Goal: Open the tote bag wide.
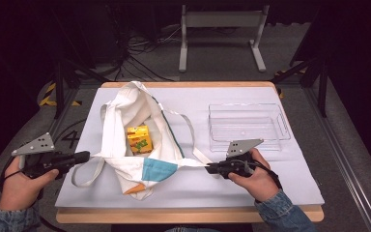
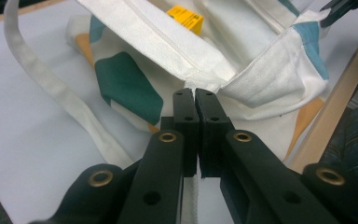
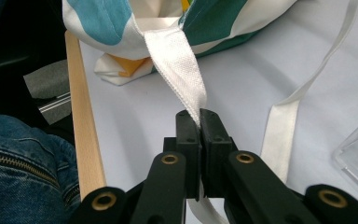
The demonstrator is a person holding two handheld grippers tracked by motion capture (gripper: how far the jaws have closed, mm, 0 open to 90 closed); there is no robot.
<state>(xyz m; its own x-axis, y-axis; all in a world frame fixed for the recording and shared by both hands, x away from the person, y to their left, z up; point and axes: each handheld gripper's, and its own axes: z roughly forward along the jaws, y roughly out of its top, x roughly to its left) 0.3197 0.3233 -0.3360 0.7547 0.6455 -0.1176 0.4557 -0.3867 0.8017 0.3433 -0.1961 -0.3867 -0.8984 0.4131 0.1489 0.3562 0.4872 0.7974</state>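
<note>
Firmly between both grippers' (image 1: 88, 156) (image 1: 207, 168) closed jaws, tote bag (image 1: 135, 140) straps, taut.

Tote bag (image 1: 140, 140) lies at the surface's (image 1: 251, 188) left half, a carton (image 1: 139, 139) inside it; tray (image 1: 248, 126) sits to its right.

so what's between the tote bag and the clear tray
In the high view, only the bag's loose white strap on the pale mat lies between tote bag and clear tray.

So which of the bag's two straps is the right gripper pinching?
The strap on the bag's right side, pulled tight between the tote bag and the right gripper. The other strap lies slack in a loop at the left.
</note>
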